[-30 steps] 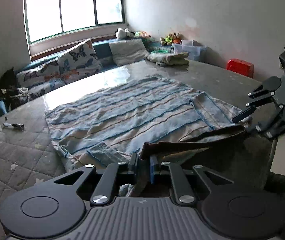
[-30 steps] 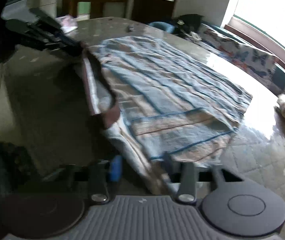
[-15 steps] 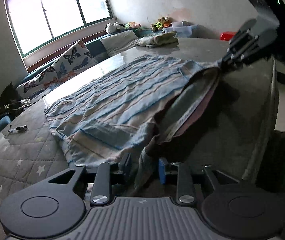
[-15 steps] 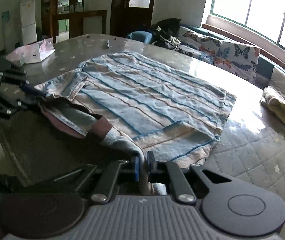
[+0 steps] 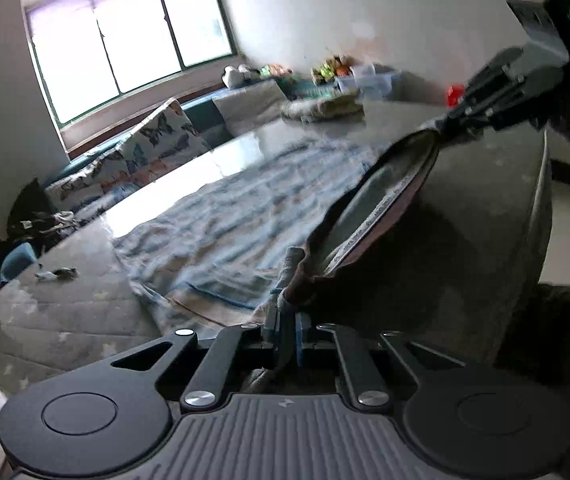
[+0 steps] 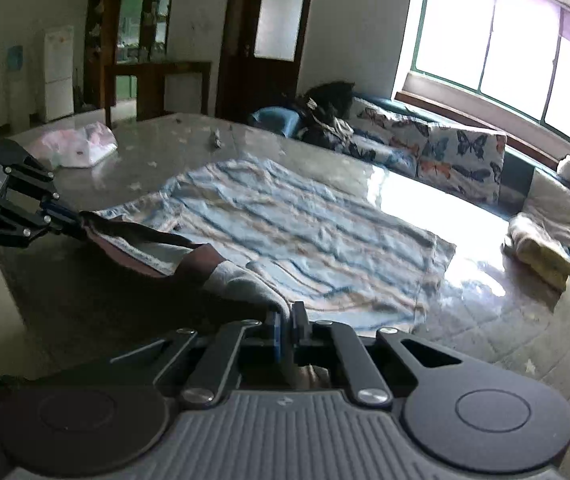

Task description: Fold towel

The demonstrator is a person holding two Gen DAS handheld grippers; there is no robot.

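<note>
A blue and beige striped towel [image 5: 237, 216] lies spread on the grey quilted table [image 5: 69, 320]. Its near edge is lifted off the surface, with the brownish underside showing. My left gripper [image 5: 287, 332] is shut on one near corner of the towel. My right gripper [image 6: 285, 330] is shut on the other near corner, and the towel [image 6: 293, 224] stretches away from it. In the left wrist view the right gripper [image 5: 451, 126] holds its corner raised at upper right. In the right wrist view the left gripper [image 6: 65, 218] grips its corner at the left.
A folded cloth [image 6: 541, 248] lies on the table's far side near the cushions [image 6: 437, 152]. A pinkish bag [image 6: 73, 146] sits at the table's left end. A small dark item [image 5: 57, 274] lies beside the towel. The table edge [image 5: 541, 216] drops to the floor.
Both grippers have risen with the towel's near corners, so the near edge now hangs between them above the table. The right gripper closed on its corner about a second ago.
</note>
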